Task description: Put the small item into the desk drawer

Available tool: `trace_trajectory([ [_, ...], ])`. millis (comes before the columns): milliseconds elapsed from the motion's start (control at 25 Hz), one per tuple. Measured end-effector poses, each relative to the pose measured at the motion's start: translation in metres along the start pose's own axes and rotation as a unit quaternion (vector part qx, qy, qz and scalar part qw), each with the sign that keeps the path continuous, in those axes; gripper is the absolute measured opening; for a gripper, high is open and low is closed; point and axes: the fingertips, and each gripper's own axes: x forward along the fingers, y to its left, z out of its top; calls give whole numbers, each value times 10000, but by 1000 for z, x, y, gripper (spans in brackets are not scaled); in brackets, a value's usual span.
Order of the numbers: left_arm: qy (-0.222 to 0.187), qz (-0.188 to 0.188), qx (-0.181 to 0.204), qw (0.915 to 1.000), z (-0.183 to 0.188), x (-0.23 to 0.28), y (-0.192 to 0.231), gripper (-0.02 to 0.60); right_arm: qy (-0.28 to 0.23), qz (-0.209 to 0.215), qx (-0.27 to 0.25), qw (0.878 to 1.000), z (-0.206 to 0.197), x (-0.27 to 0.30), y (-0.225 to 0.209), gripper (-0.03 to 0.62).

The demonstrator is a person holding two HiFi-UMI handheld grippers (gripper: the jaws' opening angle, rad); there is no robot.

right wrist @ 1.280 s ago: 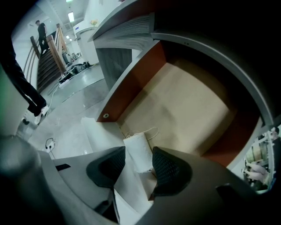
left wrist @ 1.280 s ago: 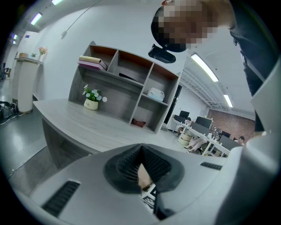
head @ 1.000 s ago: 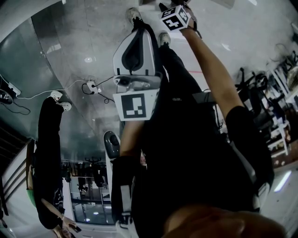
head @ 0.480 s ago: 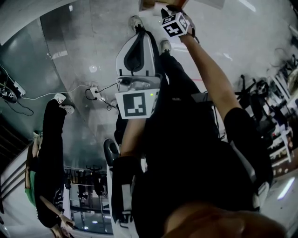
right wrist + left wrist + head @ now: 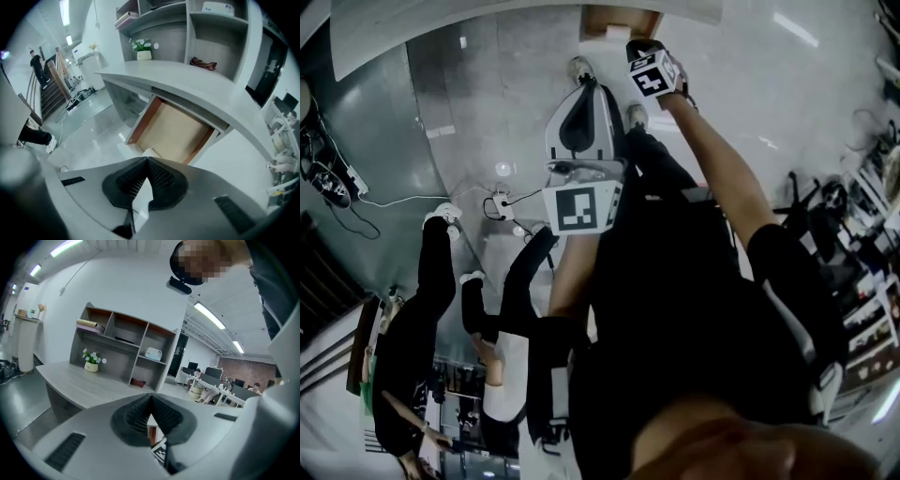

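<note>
- Drawer (image 5: 173,133) open, looks empty; small item not in yet.
- My right gripper (image 5: 147,160) is just short of the drawer, jaws closed, nothing visibly held.
- Left gripper (image 5: 151,398) closed too.

Straight ahead of the right gripper (image 5: 146,160) fingers: drawer (image 5: 171,136) pulled out, open from above, side rails (image 5: 140,119) either side. Desktop (image 5: 187,79) overhangs its far end. Open floor (image 5: 93,126) left of fingers.

A: What finish do I have on the floor (image 5: 478,112)?
B: Glossy at ten o'clock; I see lamps mirrored in it.
A: The drawer (image 5: 173,133)?
B: Matt brown wood inside; the desk top (image 5: 79,380) is matt grey, grained. My right gripper (image 5: 146,160) is smooth grey plastic with ribbed black pads (image 5: 161,180).
</note>
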Motion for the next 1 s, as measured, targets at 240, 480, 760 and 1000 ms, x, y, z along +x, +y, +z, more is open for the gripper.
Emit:
trace_trajectory([
  [240, -96, 77, 145, 9998, 20, -36, -39, -9, -214, 90, 165, 9996, -1, -75, 6, 0],
  [480, -234, 134, 473, 9985, 39, -73, -78, -9, -540, 205, 195, 9981, -7, -144, 14, -1],
  [760, -469, 190, 642, 9967, 59, -127, -133, -9, -929, 412, 285, 9944, -26, -227, 30, 0],
  [1000, -637, 247, 710, 9951, 57, -189, -189, -9, -1394, 516, 401, 9881, -58, -310, 44, -2],
])
